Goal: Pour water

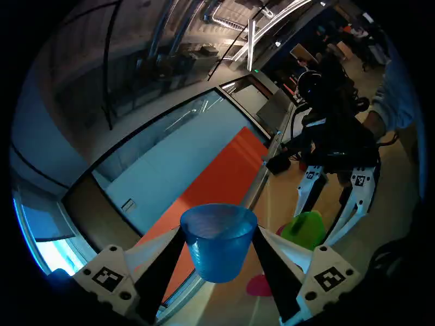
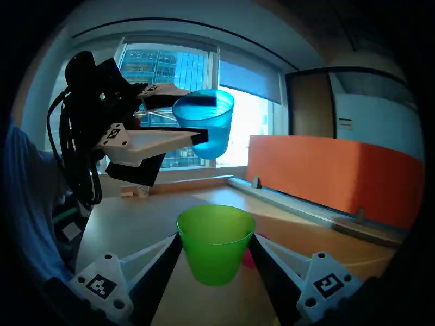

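A blue cup (image 1: 218, 242) sits pinched at its sides between the narrowly parted fingers of the left gripper (image 1: 218, 234), raised well above the wooden table (image 2: 136, 217). Lower down and apart from it, with open air between, the right gripper (image 2: 216, 242) clamps a green cup (image 2: 216, 250) the same way, upright over the tabletop. An orange partition (image 2: 337, 174) borders the table's edge. Whether either cup holds water cannot be made out. A person's sleeve (image 1: 399, 98) is cut off at the edge of the left gripper view.
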